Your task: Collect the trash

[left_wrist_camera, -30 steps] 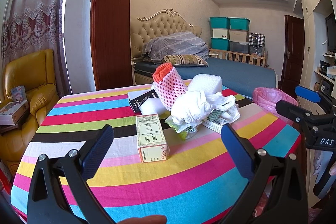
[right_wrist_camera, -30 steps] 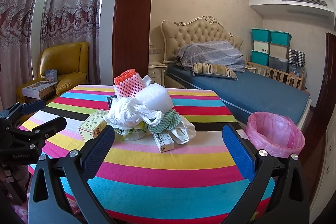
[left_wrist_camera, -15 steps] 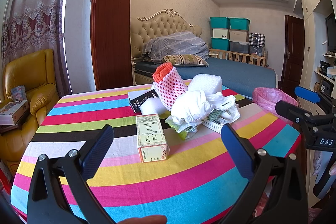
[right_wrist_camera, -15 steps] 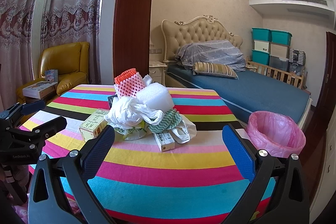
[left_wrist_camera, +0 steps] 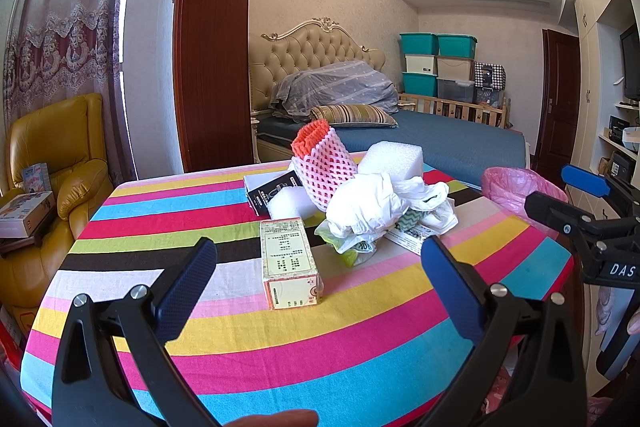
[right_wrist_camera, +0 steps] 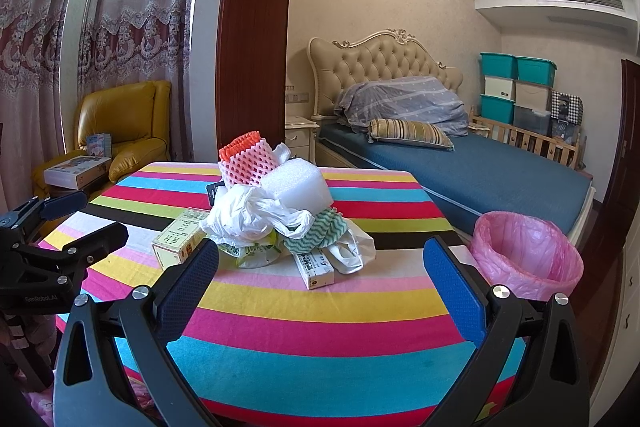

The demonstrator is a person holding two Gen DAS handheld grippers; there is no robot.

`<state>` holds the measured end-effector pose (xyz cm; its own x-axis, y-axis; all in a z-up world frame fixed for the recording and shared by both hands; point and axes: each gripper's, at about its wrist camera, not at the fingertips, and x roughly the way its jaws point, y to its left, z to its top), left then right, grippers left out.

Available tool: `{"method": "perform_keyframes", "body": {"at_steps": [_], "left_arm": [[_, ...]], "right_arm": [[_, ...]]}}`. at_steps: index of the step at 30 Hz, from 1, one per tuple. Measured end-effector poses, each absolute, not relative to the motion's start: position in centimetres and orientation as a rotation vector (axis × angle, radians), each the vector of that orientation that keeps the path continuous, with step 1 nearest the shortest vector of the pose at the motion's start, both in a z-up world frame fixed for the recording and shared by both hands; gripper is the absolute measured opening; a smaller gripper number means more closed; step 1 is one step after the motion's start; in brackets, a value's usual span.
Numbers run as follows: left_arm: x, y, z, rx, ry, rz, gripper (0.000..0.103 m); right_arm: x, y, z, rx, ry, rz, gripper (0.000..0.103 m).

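A heap of trash lies mid-table on the striped cloth (left_wrist_camera: 280,339): a pink foam net sleeve (left_wrist_camera: 324,163), a white foam block (left_wrist_camera: 394,158), a crumpled white plastic bag (left_wrist_camera: 368,207), a black box (left_wrist_camera: 272,189) and a cream carton (left_wrist_camera: 289,263). In the right wrist view the heap shows the bag (right_wrist_camera: 244,213), a small medicine box (right_wrist_camera: 316,269) and the carton (right_wrist_camera: 180,239). My left gripper (left_wrist_camera: 318,283) is open and empty, just short of the carton. My right gripper (right_wrist_camera: 320,281) is open and empty, short of the heap.
A bin with a pink liner (right_wrist_camera: 528,259) stands off the table's right side; it also shows in the left wrist view (left_wrist_camera: 516,191). A yellow armchair (left_wrist_camera: 52,155) with boxes is at the left. A bed (right_wrist_camera: 460,167) lies behind the table.
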<state>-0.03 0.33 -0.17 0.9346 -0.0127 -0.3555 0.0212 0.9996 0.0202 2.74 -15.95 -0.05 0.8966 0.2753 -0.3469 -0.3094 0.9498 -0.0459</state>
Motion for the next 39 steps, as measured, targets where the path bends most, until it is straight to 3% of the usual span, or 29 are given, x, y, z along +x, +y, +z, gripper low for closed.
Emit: {"method": "perform_keyframes", "body": {"at_steps": [39], "left_arm": [[0.08, 0.74, 0.05, 0.009, 0.370, -0.023, 0.099]], "right_arm": [[3.34, -16.08, -0.51, -0.088, 0.353, 0.294, 0.096]]}}
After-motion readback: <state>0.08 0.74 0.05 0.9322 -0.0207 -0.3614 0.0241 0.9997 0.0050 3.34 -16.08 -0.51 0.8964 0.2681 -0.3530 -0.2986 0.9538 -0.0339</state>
